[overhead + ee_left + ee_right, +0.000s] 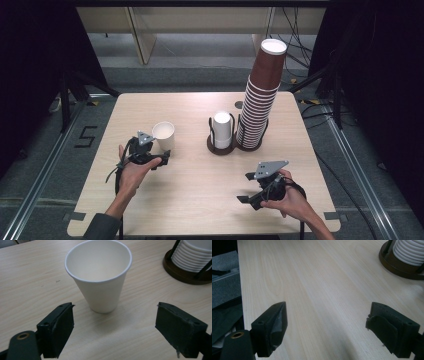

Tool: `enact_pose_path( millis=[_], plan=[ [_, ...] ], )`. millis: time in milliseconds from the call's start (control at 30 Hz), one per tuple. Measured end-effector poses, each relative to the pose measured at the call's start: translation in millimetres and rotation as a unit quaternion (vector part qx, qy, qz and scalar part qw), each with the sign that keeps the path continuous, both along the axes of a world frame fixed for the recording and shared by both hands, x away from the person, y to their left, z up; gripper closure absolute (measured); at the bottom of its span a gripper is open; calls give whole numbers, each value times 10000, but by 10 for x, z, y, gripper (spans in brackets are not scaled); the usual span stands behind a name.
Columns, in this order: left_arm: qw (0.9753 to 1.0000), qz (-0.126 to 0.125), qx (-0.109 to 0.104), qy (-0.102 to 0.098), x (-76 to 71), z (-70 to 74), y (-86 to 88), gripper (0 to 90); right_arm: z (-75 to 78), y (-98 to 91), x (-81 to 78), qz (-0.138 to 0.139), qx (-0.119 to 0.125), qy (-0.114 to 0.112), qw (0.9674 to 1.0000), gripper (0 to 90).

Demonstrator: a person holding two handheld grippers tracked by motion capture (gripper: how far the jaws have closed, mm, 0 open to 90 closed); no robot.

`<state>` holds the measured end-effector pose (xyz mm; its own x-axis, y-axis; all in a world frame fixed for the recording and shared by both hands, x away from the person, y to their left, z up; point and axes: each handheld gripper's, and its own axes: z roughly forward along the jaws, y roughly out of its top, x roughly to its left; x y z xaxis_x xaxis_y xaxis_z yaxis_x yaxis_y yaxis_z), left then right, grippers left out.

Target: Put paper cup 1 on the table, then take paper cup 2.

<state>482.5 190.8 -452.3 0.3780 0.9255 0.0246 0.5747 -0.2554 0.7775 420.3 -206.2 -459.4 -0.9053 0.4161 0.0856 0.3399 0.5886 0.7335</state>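
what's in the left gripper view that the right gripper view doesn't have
Left gripper view alone: a single white paper cup standing upright and empty on the table, just beyond the open jaws of the left tool, untouched by them.

Right gripper view alone: the table's left edge with dark floor beyond it, and bare wood ahead of the right tool, whose jaws also stand open with nothing between them.

Both: the pale wooden table, and at upper right the dark round holder with its stack of white cups.

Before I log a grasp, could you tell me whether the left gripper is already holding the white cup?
No, the white cup stands upright beyond the open left gripper, untouched.
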Motion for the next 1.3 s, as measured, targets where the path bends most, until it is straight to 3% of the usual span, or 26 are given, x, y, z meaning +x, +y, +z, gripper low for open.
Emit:
enact_pose_path(
  millis=[167,233,267,467,533,700,1133,1300],
  plan=[
    [9996,-86,-180,-193,-227,-7,-88,147,2,-5,15,38,-4,-85,10000,166],
    [9995,-161,-167,-232,-274,-11,-98,146,3,-4,5,-18,5,5,10000,166],
    [9990,-189,-266,-296,-345,-21,-139,146,3,-4,11,25,10,-19,10000,166],
    [9976,-254,-473,-433,-484,-47,-196,148,-1,-12,15,15,13,-12,10000,165],
    [9958,-314,-675,-533,-571,-80,-229,146,-3,-15,19,8,12,-33,10000,165],
    [9936,-406,-865,-598,-700,-160,-283,146,-4,-18,22,-8,19,-20,10000,164],
    [9917,-701,-798,-724,-938,-266,-386,146,-3,-41,23,-99,66,43,9999,163],
    [9908,-881,-769,-676,-1045,-323,-412,146,41,-95,41,-294,169,-72,9994,162]
  ],
)
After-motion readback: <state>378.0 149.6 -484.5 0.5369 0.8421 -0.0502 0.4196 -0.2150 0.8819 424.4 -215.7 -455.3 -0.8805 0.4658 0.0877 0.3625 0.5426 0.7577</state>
